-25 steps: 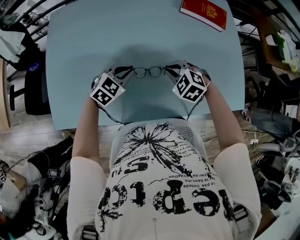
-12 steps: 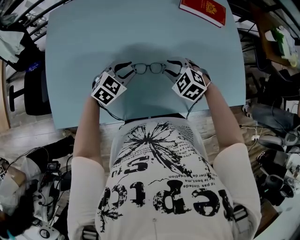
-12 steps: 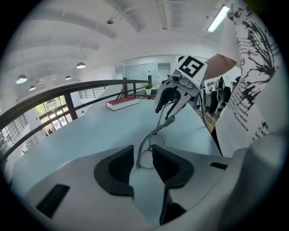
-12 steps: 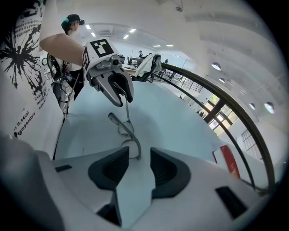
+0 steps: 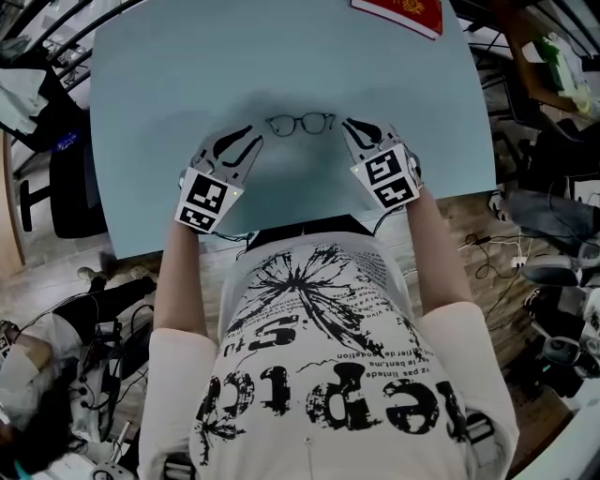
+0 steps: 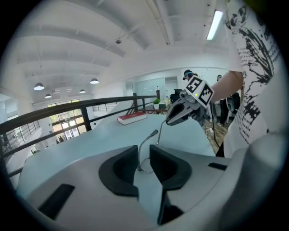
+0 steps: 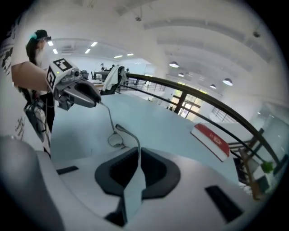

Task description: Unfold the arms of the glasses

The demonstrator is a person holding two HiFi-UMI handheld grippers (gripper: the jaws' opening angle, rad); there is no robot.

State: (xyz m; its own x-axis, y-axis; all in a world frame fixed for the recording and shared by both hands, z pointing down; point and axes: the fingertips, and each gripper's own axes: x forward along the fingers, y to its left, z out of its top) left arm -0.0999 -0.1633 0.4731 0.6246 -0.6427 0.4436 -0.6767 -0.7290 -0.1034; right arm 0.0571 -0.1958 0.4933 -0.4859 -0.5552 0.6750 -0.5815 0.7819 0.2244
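Note:
Thin dark-rimmed glasses point(image 5: 300, 123) lie on the pale blue table point(image 5: 169, 84), between my two grippers. My left gripper point(image 5: 251, 141) sits at their left end. In the left gripper view one thin arm point(image 6: 145, 144) runs between the left gripper's point(image 6: 144, 153) pads. Those jaws have just been closing, with a gap still showing. My right gripper point(image 5: 354, 129) is at the right end. Its jaws have also just been closing, and in the right gripper view my right gripper point(image 7: 137, 155) pinches the other arm, with a lens point(image 7: 115, 140) beyond it.
A red book point(image 5: 398, 11) lies at the table's far right corner, also seen from the left gripper point(image 6: 132, 118) and the right gripper point(image 7: 210, 140). A railing and cluttered floor surround the table. The person's torso is close to the near edge.
Both grippers have drawn back from the frame's ends toward the person and slightly apart. The right gripper's marker cube has rolled. The glasses now sit a little farther up the table.

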